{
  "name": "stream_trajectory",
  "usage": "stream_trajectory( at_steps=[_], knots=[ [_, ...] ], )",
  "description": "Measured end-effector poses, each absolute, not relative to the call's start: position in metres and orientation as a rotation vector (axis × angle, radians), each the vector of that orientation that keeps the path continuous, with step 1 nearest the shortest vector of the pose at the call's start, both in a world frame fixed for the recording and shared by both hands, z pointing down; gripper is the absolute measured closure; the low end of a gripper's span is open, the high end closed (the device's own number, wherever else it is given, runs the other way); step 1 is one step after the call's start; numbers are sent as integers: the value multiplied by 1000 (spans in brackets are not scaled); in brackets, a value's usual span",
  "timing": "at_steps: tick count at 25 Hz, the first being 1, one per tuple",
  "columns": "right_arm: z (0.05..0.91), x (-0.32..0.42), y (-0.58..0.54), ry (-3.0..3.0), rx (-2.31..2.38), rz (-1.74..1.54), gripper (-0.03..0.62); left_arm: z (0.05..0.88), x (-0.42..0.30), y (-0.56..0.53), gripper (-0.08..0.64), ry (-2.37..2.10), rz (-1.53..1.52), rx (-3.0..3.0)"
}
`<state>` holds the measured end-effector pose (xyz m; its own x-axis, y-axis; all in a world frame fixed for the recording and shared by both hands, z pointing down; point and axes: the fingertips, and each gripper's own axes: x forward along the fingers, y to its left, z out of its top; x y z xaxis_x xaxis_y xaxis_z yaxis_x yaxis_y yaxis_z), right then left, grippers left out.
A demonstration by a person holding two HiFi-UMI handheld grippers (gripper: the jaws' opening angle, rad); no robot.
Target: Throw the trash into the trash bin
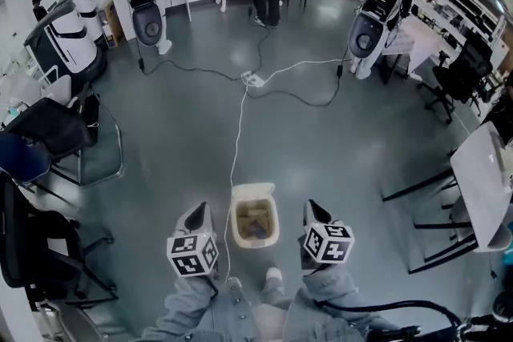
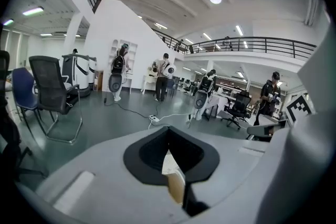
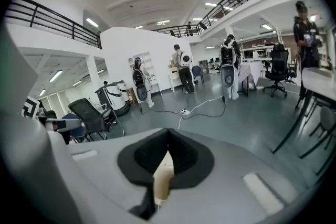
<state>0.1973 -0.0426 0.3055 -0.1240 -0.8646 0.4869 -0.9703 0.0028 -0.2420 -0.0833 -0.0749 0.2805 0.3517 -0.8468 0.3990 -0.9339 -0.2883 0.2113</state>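
Observation:
A beige trash bin (image 1: 255, 224) stands on the grey floor just ahead of my feet, with brownish trash lying inside it. My left gripper (image 1: 197, 211) hangs to the bin's left and my right gripper (image 1: 313, 209) to its right, both raised above the floor and apart from the bin. Each is shut with nothing held. In the left gripper view the black jaws (image 2: 168, 132) meet at their tips, and a sliver of the beige bin (image 2: 174, 178) shows below them. The right gripper view shows the same: jaws (image 3: 168, 135) closed, with the bin (image 3: 163, 178) seen under them.
A white cable (image 1: 237, 132) runs from a power strip (image 1: 253, 78) across the floor to the bin. Office chairs (image 1: 56, 128) stand at the left and a white desk (image 1: 485, 172) at the right. People and wheeled robots (image 1: 367, 32) are at the far end. My shoe (image 1: 273, 277) is behind the bin.

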Motion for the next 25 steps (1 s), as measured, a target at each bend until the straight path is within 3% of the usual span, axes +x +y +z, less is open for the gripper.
stream_trajectory(
  at_steps=[7,25],
  knots=[
    [283,232,-39,-2015,2026,732,589,249,-109,-89,551,-1647,194,2214],
    [266,241,-22,-1943,2072,638,589,243,-94,-84,551,-1622,226,2261]
  ],
)
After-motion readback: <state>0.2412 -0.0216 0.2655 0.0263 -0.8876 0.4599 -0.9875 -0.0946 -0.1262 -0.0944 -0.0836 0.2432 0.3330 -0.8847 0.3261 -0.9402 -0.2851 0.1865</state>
